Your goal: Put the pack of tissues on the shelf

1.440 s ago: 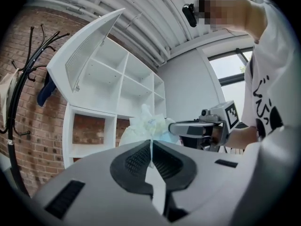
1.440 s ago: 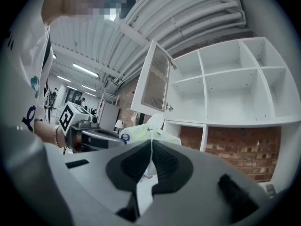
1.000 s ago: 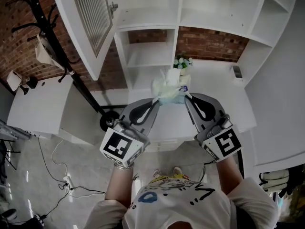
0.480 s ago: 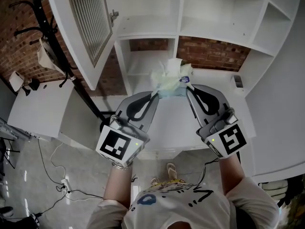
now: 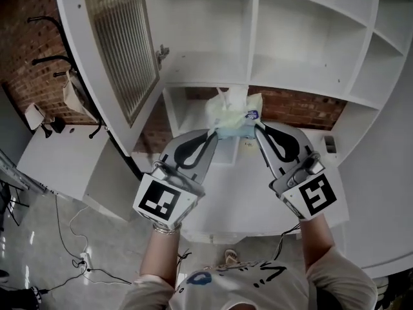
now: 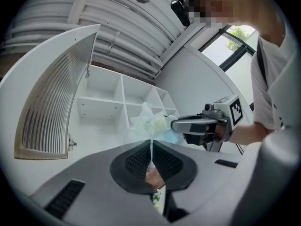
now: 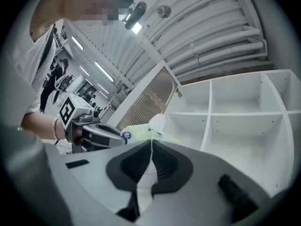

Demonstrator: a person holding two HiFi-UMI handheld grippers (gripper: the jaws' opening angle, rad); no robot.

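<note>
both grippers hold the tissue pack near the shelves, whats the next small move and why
Probably carry the tissue pack forward into the open shelf compartment: the left gripper and right gripper each pinch an end, and it hangs in front, not resting yet.

A red brick wall [image 5: 26,50] stands at the left, with a black coat stand [image 5: 58,59] before it and a pale bag [image 5: 78,99] hanging from it. Below lies a white desk [image 5: 58,166]. Cables [image 5: 60,215] trail over the grey floor [image 5: 32,237] to a power strip [image 5: 82,258]. A slatted door [image 5: 122,44] hangs open
</note>
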